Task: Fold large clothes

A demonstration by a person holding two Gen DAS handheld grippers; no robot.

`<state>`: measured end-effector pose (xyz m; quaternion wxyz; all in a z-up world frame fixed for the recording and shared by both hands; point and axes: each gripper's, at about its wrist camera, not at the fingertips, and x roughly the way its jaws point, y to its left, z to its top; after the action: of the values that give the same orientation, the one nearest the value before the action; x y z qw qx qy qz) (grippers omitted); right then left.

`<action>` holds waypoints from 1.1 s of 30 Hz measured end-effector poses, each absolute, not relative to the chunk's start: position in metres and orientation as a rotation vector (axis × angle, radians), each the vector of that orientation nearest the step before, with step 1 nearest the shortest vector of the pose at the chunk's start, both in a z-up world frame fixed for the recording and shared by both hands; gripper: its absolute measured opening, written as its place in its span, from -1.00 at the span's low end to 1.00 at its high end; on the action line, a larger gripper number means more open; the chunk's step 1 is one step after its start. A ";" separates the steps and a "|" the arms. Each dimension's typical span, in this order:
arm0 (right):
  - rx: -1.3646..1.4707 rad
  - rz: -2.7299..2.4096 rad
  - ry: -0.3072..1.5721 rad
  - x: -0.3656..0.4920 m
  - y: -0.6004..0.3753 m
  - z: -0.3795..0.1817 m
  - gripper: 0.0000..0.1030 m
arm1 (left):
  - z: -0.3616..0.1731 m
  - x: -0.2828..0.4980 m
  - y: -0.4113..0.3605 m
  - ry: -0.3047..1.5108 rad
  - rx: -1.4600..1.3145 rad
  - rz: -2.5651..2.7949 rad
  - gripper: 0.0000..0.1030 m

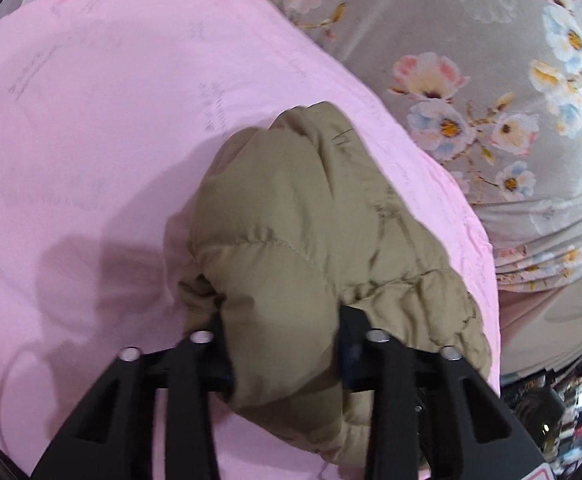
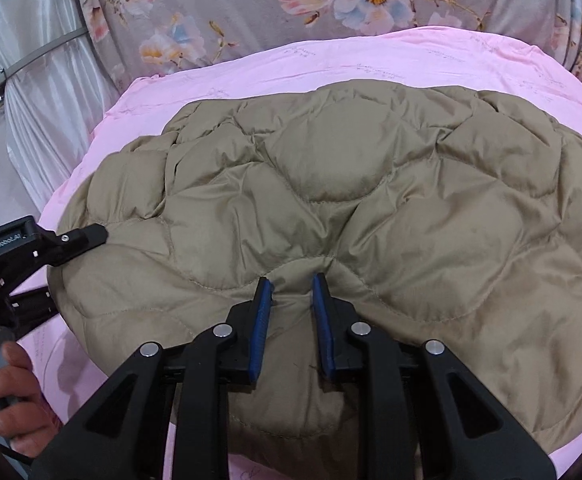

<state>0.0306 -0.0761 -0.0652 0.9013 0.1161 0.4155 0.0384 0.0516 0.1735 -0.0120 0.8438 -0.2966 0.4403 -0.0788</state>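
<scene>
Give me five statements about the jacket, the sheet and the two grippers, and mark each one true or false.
1. The puffy jacket is tan. True.
2. The jacket lies on a green sheet. False: the sheet under it is pink.
3. The right gripper has a fold of the jacket between its blue pads. True.
4. The left gripper hangs free, holding nothing. False: a thick bunch of the jacket fills the gap between its fingers.
5. The fabric beyond the pink sheet is plain white. False: the floral fabric is grey with pink, white and blue flowers.
</scene>
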 end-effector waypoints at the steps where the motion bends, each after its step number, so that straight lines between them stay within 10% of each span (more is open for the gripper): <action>1: 0.276 0.084 0.835 0.024 -0.082 -0.056 -0.68 | -0.004 0.050 0.173 0.916 -0.616 -0.180 -0.67; 19: 0.413 0.369 0.945 0.038 -0.040 -0.083 -0.87 | 0.131 -0.007 0.120 0.610 -0.319 -0.393 -0.85; 33: 0.322 0.024 0.725 -0.097 -0.177 -0.006 -0.86 | 0.079 0.008 -0.065 0.819 -0.131 -0.684 -0.88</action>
<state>-0.0966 -0.1772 -0.0063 0.9222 0.1567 0.3533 0.0115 0.0084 -0.0647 0.0789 0.8589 -0.0622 0.3901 -0.3259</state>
